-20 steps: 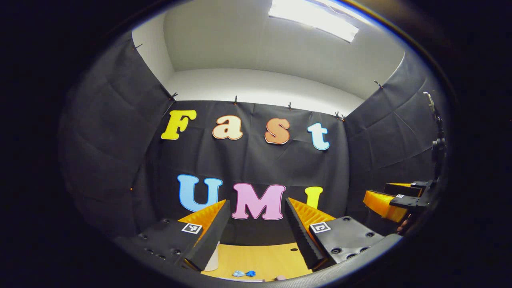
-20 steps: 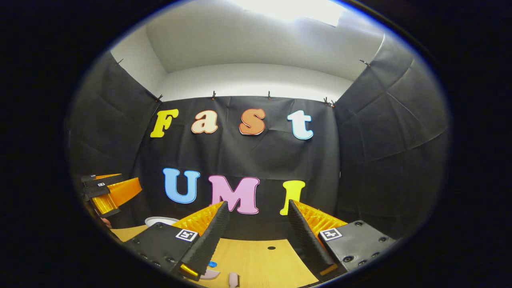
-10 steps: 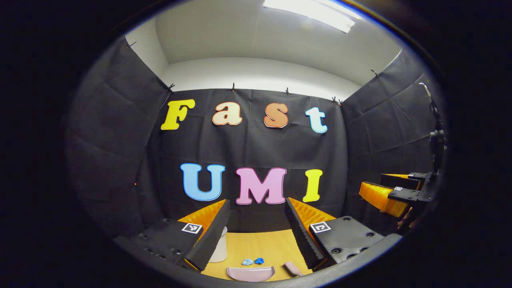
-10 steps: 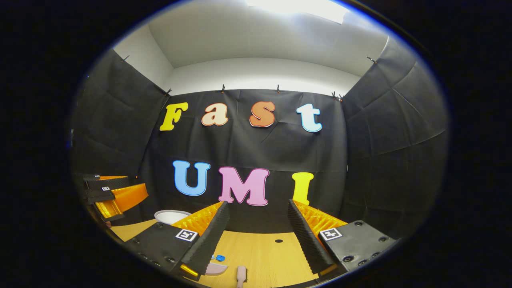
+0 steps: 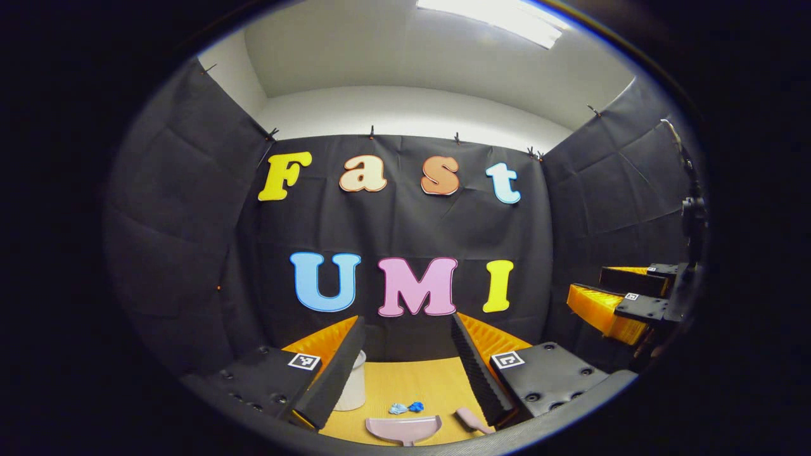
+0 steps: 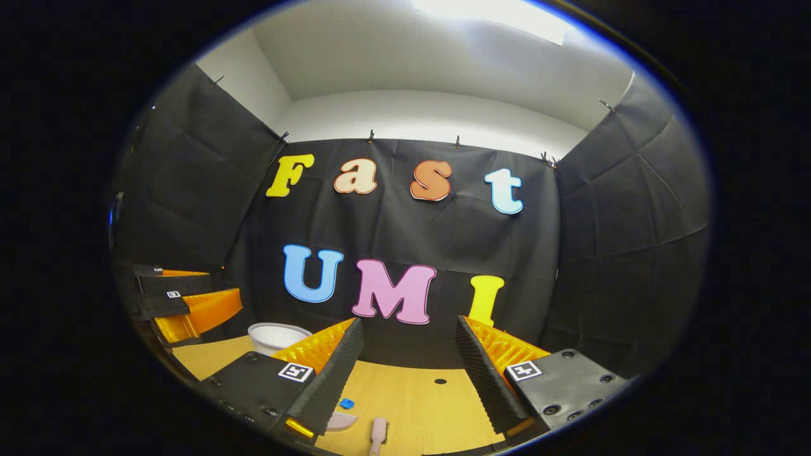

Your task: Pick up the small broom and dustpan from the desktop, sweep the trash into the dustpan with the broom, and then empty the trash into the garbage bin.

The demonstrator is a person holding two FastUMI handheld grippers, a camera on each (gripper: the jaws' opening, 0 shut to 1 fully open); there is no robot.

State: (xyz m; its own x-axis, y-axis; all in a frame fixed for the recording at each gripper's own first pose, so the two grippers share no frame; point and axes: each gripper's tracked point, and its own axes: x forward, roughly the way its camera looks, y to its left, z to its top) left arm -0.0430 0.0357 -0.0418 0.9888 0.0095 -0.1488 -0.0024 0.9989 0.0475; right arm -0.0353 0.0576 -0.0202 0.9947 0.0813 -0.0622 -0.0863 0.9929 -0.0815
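In the left gripper view a pink dustpan (image 5: 403,429) lies on the wooden desktop (image 5: 405,386), with a pink small broom (image 5: 470,420) to its right and blue crumpled trash (image 5: 406,408) just beyond it. My left gripper (image 5: 405,329) hangs open above them, holding nothing. The right gripper view shows the broom (image 6: 377,433), part of the dustpan (image 6: 341,420) and a bit of the blue trash (image 6: 346,403) low between the fingers. My right gripper (image 6: 410,332) is open and empty too. Each view catches the other gripper at its side.
A white garbage bin (image 6: 277,336) stands at the back left of the desktop, seen also as the bin (image 5: 352,385) behind my left finger. A small dark hole (image 6: 440,381) marks the desktop. Black cloth walls close the booth on three sides.
Both views have tilted downward, so more of the desktop shows. The dustpan, broom and bin have come further into sight. Both grippers have stayed open.
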